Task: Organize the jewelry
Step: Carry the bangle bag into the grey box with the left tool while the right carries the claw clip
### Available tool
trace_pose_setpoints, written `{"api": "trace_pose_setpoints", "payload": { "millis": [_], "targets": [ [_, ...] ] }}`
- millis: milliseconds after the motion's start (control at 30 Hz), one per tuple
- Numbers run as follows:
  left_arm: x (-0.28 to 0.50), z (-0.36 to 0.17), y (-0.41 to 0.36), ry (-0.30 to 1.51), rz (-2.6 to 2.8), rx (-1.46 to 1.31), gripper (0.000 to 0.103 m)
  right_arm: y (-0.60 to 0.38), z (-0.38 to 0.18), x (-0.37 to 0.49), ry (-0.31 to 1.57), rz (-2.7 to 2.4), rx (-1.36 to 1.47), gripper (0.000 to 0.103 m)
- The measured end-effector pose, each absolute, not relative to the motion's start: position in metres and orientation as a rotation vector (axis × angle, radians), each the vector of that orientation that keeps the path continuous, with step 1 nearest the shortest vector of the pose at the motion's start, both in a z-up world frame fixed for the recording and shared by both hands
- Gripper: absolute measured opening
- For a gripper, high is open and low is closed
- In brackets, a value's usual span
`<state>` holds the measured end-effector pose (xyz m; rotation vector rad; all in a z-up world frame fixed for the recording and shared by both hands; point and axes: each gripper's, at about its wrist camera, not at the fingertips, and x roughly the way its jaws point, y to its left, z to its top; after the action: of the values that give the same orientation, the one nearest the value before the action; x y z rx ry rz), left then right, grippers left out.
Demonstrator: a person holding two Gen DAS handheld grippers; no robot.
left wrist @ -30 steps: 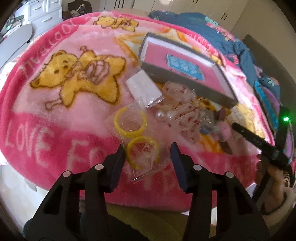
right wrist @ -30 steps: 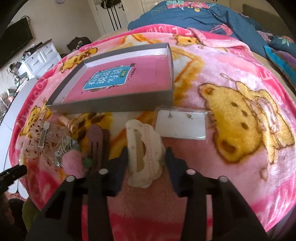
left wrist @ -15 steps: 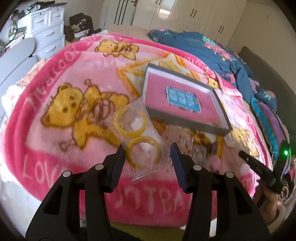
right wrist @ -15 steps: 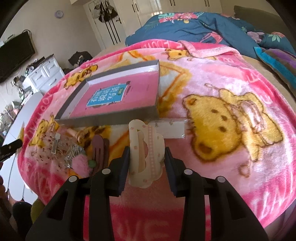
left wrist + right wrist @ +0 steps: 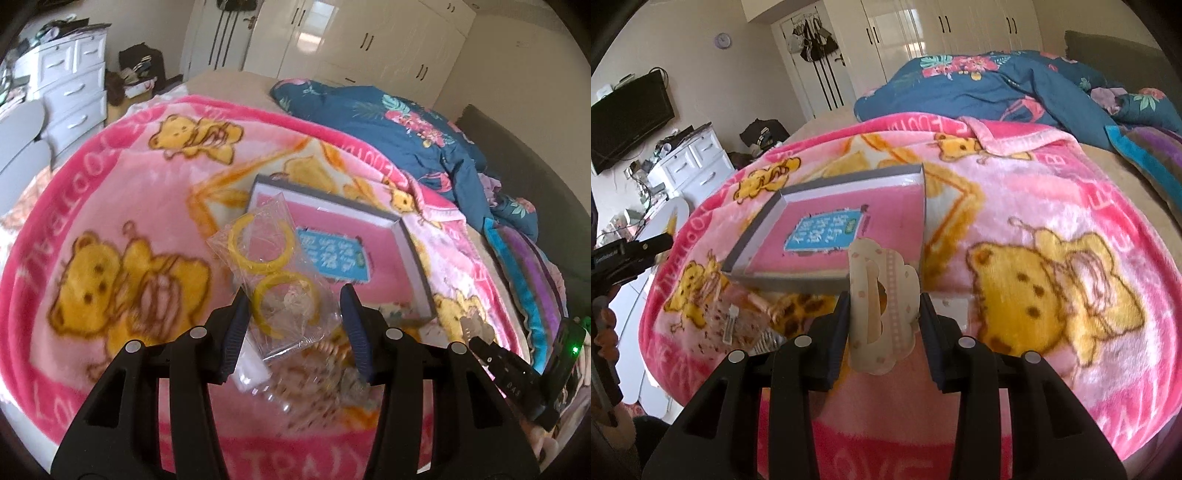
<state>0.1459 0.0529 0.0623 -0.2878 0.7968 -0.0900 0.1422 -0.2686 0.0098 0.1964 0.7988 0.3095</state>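
My left gripper (image 5: 293, 314) is shut on a clear bag with two yellow hoops (image 5: 275, 273) and holds it up above the bed, in front of the grey tray (image 5: 417, 254). My right gripper (image 5: 882, 317) is shut on a cream hair claw clip (image 5: 882, 306), lifted above the blanket near the front wall of the grey tray (image 5: 790, 282). The tray has a pink lining with a blue label. Loose jewelry and hair clips (image 5: 731, 325) lie on the blanket in front of the tray; they also show in the left wrist view (image 5: 325, 373).
A pink bear-print blanket (image 5: 1052, 266) covers the bed. A white earring card (image 5: 951, 308) lies beside the tray. A blue floral duvet (image 5: 990, 85) is piled at the back. A white dresser (image 5: 70, 92) stands off the bed's left side.
Both grippers have risen from the blanket with their loads: the left lifted the bag of yellow hoops, the right lifted the cream claw clip. Both now sit nearer the tray.
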Motion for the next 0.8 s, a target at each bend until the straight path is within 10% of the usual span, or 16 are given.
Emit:
{"api": "trace_pose_setpoints", "payload": {
  "millis": [800],
  "targets": [
    [0.237,0.025,0.024,0.874,-0.147,-0.197,0.041,-0.237,0.027,0.211,0.736,0.278,0.154,0.035]
  ]
}}
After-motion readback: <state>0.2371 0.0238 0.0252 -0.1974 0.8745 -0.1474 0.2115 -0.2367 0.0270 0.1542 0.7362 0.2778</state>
